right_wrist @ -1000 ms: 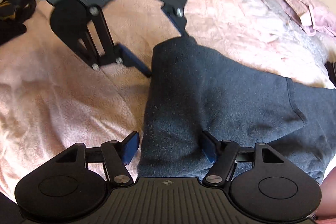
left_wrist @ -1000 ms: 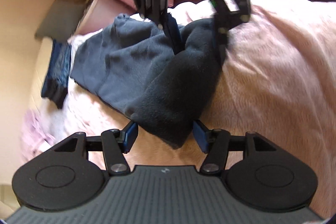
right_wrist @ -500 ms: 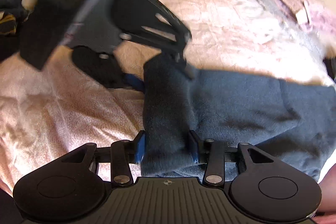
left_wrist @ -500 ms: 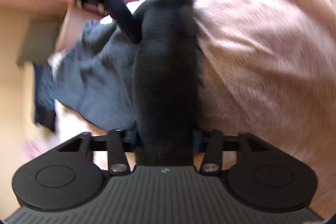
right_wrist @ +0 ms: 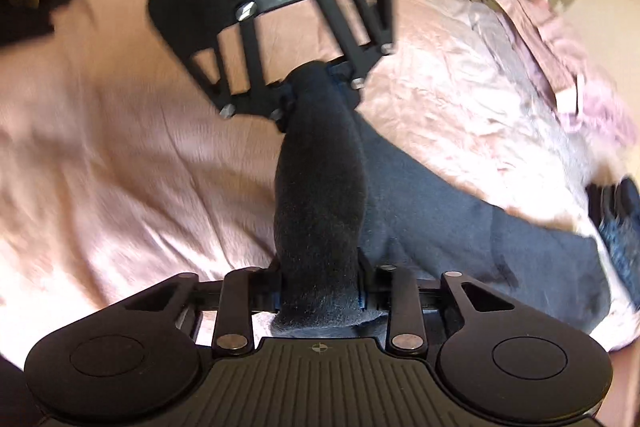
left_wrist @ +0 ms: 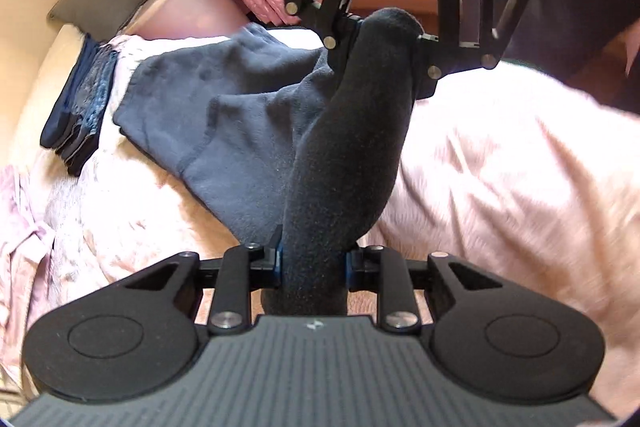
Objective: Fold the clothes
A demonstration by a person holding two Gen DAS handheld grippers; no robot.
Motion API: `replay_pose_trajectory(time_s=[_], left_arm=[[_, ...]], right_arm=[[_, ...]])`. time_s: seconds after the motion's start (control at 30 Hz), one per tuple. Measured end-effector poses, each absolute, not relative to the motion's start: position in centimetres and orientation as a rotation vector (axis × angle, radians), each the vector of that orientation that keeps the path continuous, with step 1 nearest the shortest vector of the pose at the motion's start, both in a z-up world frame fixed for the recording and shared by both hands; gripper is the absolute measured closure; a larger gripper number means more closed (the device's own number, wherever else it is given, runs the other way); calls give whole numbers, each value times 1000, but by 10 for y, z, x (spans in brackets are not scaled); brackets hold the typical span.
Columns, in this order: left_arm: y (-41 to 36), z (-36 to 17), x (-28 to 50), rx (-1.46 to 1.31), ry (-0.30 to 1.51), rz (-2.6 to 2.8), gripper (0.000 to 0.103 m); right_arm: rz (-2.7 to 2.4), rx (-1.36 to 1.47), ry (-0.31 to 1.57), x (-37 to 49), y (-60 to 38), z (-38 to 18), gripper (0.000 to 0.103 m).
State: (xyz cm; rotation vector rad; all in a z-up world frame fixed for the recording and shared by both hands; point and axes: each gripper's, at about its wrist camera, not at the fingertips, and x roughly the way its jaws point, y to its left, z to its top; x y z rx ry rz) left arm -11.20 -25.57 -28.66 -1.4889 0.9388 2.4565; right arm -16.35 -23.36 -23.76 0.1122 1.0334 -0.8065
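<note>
Fingers of both grippers are closing on the dark garment, bunched at frame centre above the pink bed; you are advised: keep that edge taut while lifting.

Hidden, cropped and blurred parts of the scene

In the left wrist view the dark garment bunches between the left gripper, covering its blue pads, while the right gripper at the top is cut off by the frame's upper edge. The folded dark stack at the left is too small to tell apart, and a dark shape at the upper right cannot be identified. In the right wrist view the pink bedcover is smeared with blur, and the pink heap at the far right is unreadable.
</note>
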Motion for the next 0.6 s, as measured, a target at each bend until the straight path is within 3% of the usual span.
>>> replay_pose_trajectory(time_s=[0.23, 0.6], left_arm=[[-288, -217, -155, -1517, 768, 2459, 80], [-444, -159, -358, -1567, 542, 2501, 79]], right_arm=[[-779, 215, 956, -200, -257, -154, 73], [-735, 485, 771, -372, -429, -84, 73]])
